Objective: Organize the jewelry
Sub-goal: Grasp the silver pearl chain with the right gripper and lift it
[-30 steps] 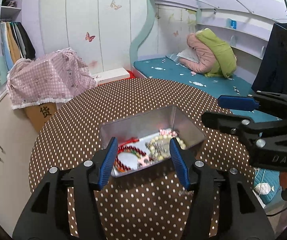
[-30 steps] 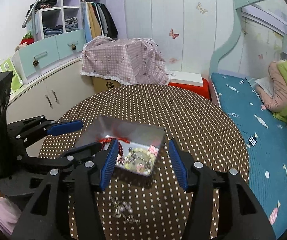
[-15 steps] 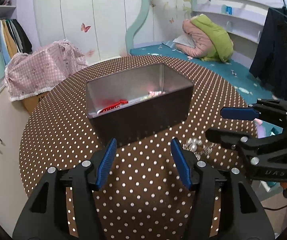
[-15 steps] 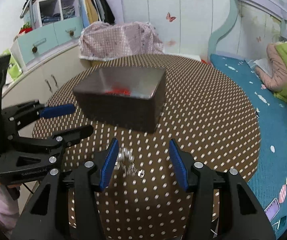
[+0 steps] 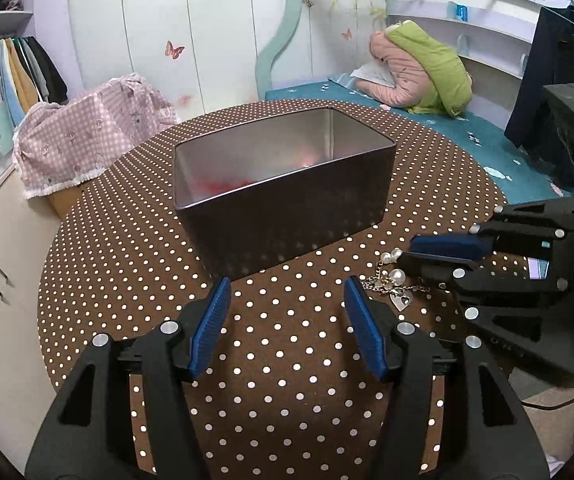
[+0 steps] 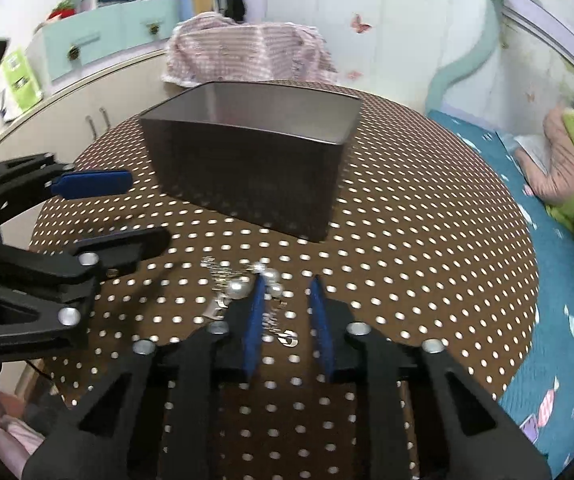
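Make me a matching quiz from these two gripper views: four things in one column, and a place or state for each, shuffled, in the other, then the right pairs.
Things:
1. metal tin
2. pearl jewelry
3. left gripper
4. right gripper

Places or states:
A. fingers wide apart over bare tablecloth
B. lying loose on the cloth, in front of the tin
C. fingers narrowed around chain and pearls
D. standing open-topped near the middle of the table

Pairs: 1-D, 2-B, 3-A, 4-C
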Motion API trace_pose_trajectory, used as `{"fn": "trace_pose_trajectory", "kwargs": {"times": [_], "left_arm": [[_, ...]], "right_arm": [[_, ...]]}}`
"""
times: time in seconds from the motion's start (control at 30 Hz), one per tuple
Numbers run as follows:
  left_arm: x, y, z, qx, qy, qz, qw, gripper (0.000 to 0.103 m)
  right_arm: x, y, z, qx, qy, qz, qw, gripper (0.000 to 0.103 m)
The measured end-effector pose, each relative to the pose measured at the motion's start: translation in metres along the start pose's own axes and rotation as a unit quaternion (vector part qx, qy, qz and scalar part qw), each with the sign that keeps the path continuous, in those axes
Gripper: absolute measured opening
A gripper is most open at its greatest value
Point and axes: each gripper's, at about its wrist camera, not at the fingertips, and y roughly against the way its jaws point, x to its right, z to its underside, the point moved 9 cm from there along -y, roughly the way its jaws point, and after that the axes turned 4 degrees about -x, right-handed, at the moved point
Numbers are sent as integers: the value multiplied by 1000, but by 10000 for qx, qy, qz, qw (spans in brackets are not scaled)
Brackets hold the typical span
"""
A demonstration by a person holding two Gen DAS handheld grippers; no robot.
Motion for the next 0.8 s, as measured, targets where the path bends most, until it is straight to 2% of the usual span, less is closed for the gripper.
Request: {"fn": "trace_pose_trajectory", "kwargs": {"times": [0.1, 0.2, 0.43, 0.63, 0.8], "left_arm": [[2, -1, -2, -9, -16, 26, 10000, 60], [6, 0, -2, 10, -36, 87, 10000, 60], [12, -2, -7, 24, -11, 293, 9996, 60], [25, -7, -10, 2, -166, 417, 9990, 60], [37, -12, -15, 29, -337, 615, 9975, 64]], "right_arm": [[-2, -3, -1, -5, 68, 22, 10000, 7], [6, 1, -7, 39, -177, -61, 9998, 6], [10, 42, -34, 633, -367, -320, 9968, 6], [16, 84, -58, 1151, -346, -258, 9924, 6], [24, 98, -64, 1327, -361, -109, 9904, 6]]}}
